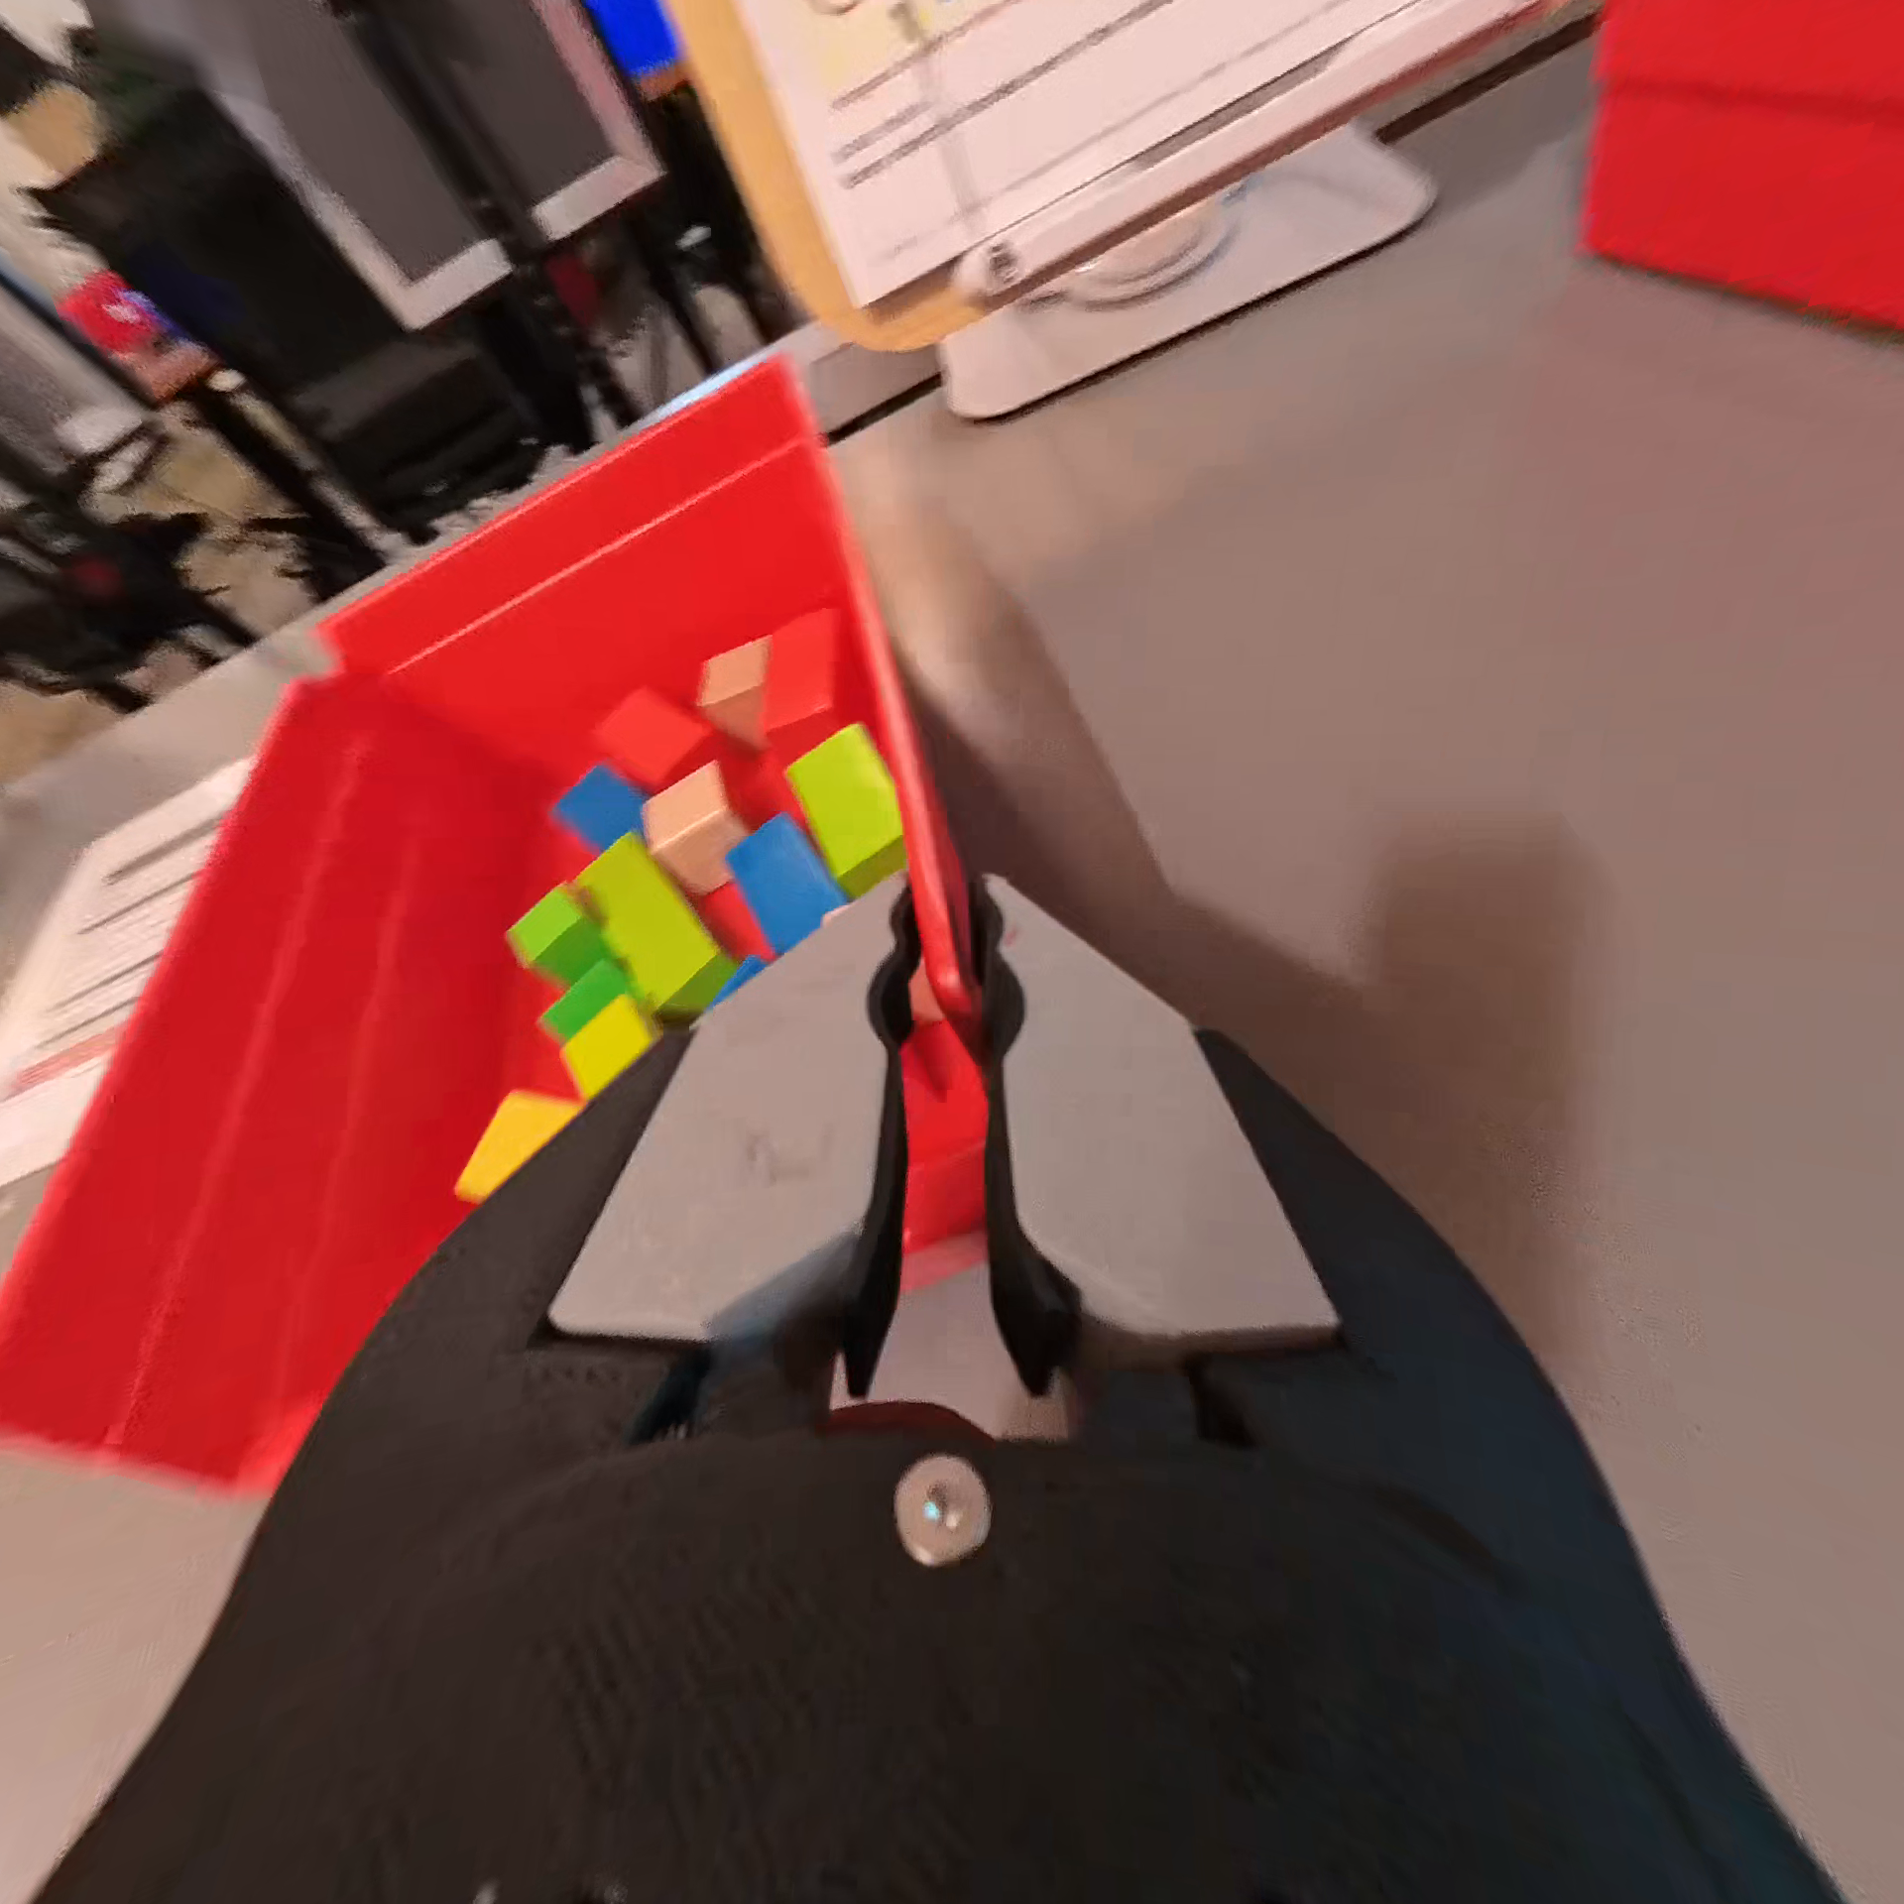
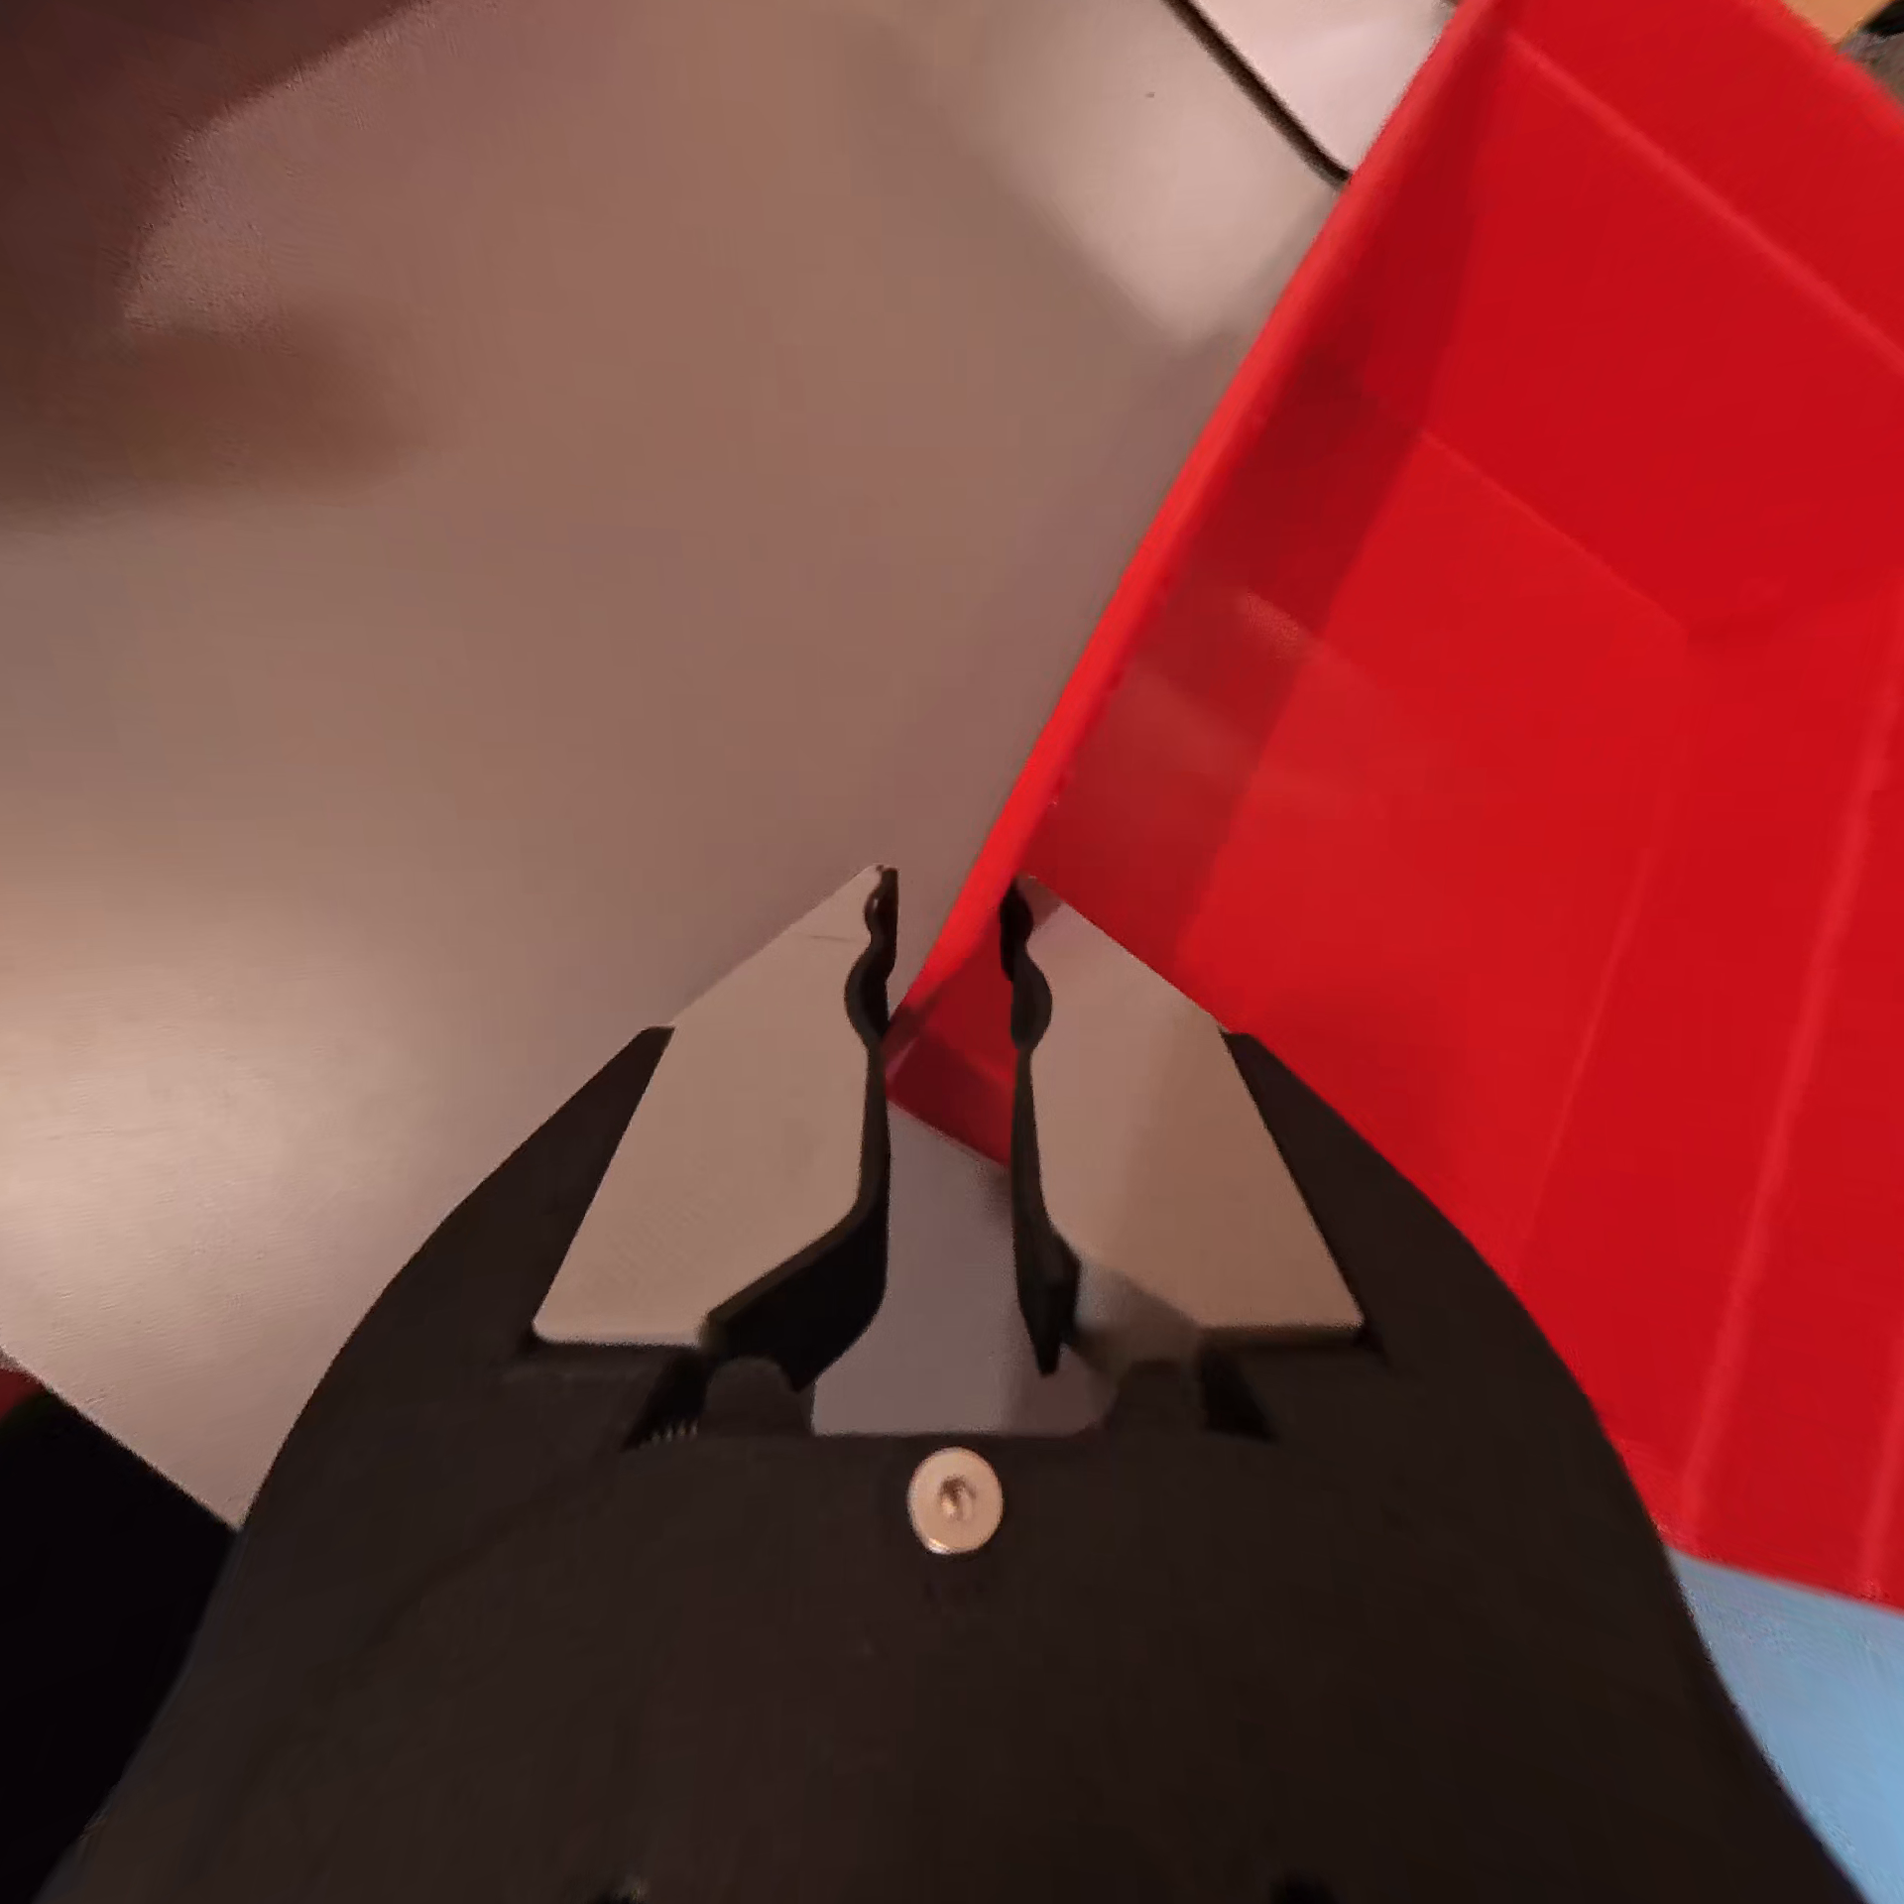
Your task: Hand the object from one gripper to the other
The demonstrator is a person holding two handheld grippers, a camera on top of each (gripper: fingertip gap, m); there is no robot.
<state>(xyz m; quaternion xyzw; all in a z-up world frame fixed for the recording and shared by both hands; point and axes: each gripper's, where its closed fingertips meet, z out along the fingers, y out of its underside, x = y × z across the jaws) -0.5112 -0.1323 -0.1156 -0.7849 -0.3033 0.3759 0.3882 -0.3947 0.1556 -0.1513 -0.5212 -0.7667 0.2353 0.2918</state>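
Observation:
In the left wrist view, my left gripper (image 1: 948,927) is shut on the thin right wall of a red bin (image 1: 309,1030), with both pads pressed on the rim. The bin appears tilted and holds several coloured wooden blocks (image 1: 701,876): blue, green, yellow, red and plain wood. In the right wrist view, my right gripper (image 2: 948,896) straddles the left wall of an empty-looking red bin (image 2: 1545,721) near its corner. The wall runs slantwise between the fingers, and grey table shows between the left fingertip (image 2: 876,927) and the wall.
The grey table (image 1: 1442,721) spreads to the right of the left gripper. A white stand (image 1: 1236,258) holding a board with paper is at the back. Another red box (image 1: 1752,155) stands at the far right. Paper sheets (image 1: 82,927) lie to the left. A light blue surface (image 2: 1803,1700) lies below the right bin. My hands' fingertips stand some 30 cm from each other.

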